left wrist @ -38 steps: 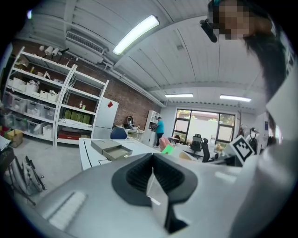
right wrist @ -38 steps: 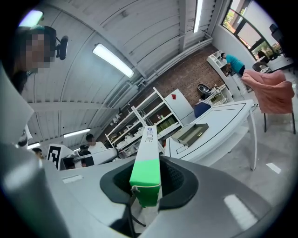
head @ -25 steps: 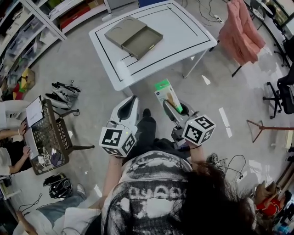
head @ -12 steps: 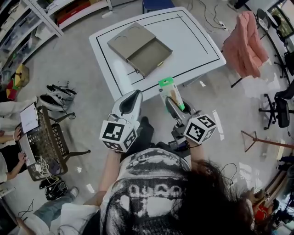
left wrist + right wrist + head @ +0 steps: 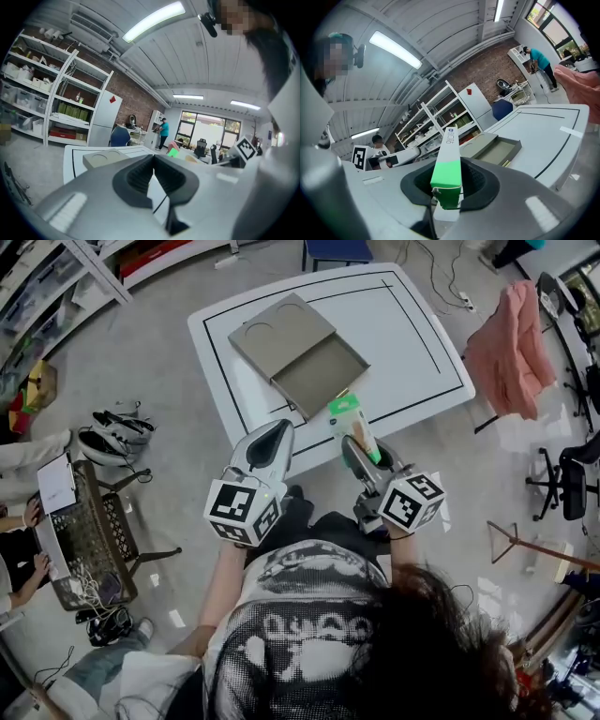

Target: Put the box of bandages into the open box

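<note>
Right tongs: clamped on the box of bandages, green end back in the pads, white end sticking out forward. Same grip shows in the right gripper view: the box of bandages stands narrow side up between the right tongs, pads on both its faces.

Left tongs: closed, pad tips together, nothing between them. Confirmed in the left gripper view.

Box of bandages is held in the air over the near edge of the desk. It is close to the open box but not in it.

Open box lies flat on the left half of the desk, turned askew to the desk's edges. Its cover with 2 round recesses sits toward the far left corner; its empty tray faces the near edge.

Both tongs side by side, pointing toward the desk.
</note>
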The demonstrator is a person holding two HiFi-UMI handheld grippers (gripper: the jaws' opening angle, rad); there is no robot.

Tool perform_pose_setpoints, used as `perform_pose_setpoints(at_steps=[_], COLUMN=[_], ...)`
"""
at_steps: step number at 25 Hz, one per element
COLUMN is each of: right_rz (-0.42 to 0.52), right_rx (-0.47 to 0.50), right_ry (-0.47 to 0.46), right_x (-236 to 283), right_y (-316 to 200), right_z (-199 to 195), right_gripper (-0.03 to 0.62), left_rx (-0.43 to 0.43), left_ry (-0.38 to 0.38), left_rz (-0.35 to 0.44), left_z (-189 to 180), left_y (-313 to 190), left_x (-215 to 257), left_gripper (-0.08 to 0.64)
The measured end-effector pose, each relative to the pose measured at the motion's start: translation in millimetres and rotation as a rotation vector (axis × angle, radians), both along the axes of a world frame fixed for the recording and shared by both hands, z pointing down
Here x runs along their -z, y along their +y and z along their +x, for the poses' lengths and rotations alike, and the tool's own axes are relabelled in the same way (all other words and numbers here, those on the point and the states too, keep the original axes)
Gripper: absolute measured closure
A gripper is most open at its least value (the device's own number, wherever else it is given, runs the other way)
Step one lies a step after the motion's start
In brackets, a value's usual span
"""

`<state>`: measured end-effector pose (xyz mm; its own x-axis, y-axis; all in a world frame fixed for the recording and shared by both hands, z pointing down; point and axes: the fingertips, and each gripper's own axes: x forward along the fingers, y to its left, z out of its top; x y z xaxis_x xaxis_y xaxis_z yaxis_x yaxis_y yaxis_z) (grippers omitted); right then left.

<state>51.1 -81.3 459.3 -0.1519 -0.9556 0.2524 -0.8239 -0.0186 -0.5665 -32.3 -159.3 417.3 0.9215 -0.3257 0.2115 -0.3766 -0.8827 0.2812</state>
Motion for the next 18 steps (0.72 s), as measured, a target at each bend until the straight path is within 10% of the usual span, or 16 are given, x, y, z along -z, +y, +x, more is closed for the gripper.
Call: perform_pose_setpoints(at_steps=[18], right_rz=[-0.011], right_rx=[0.21], right_ry=[-0.012], right_x=[0], right_y=[-76], right_z=[69], right_gripper=[0.517], left_rx=[0.202], left_ry=[-0.016], left_rz=[-0.013], left_z=[53], left_y=[-60], left_x=[2], left_gripper=[0.56])
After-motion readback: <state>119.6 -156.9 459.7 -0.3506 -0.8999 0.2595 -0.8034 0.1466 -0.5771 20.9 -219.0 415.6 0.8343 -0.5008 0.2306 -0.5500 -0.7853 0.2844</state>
